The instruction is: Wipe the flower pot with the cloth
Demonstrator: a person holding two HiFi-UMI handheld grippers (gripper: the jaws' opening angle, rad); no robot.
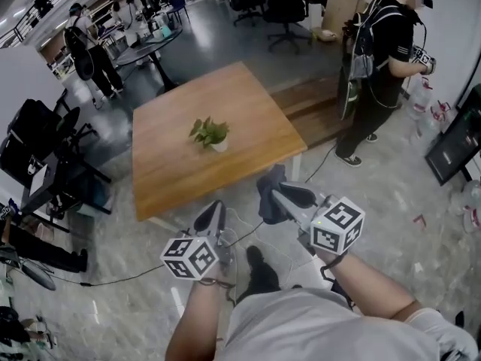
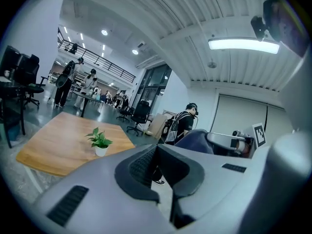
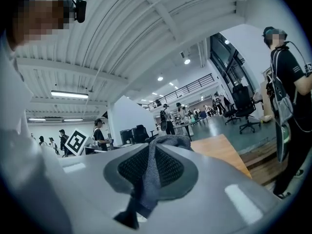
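Left hand-held gripper: I hold it low and short of the tabletop; its jaws are pressed together with nothing between them.
Right hand-held gripper: its jaws are clamped on the cloth, and I hold it slightly ahead of the left one, just before the near corner of the tabletop.
Cloth: dark grey. It is pinched between my right jaws, bunches up over their tips and hangs down behind the pads.
Flower pot: small and white, upright near the middle of the tabletop. A green leafy plant grows in it. Both my hand-held grippers are well apart from it.
Tabletop: square, light wood, set at an angle to me so that one corner points my way. The pot is the only thing on it.
My position: I stand on the grey floor at the near side of the tabletop, with both forearms reaching forward.
Bystander: a person in dark clothes with a backpack stands beyond the right side of the tabletop.
Background: office chairs and more people farther back in the hall.
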